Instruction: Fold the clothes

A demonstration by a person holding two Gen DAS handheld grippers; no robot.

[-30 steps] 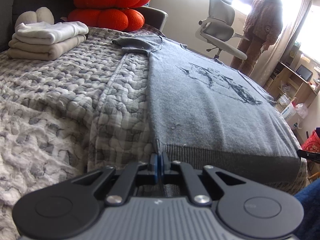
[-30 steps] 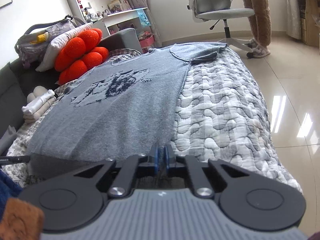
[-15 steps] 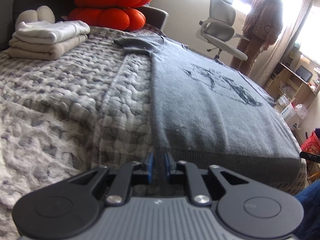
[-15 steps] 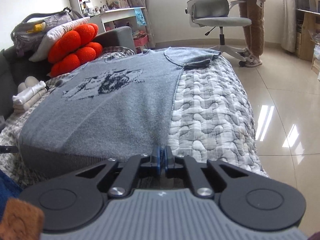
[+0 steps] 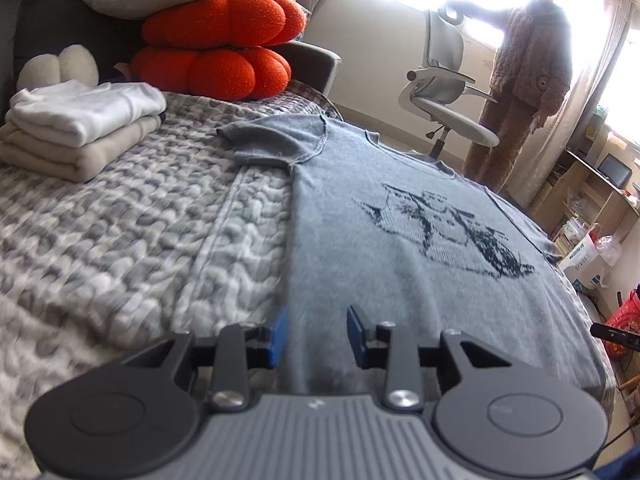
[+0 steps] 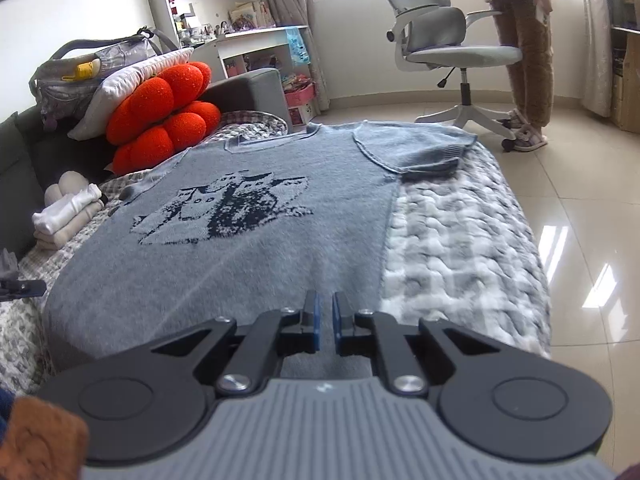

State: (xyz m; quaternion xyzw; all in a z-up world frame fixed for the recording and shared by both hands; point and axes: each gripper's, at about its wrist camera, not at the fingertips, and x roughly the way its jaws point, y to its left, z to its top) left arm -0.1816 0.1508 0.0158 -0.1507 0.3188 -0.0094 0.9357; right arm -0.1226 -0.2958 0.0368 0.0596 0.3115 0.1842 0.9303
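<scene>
With the left gripper [image 5: 315,334] opening above the grey sweater [image 5: 400,248] and the right gripper [image 6: 325,326] narrowly parted, apparently empty, a careless regrasp could wrinkle its near hem.

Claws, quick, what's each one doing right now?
Left claw: opening, pads clear of the grey sweater, holding nothing.
Right claw: open a crack, holding nothing.
</scene>
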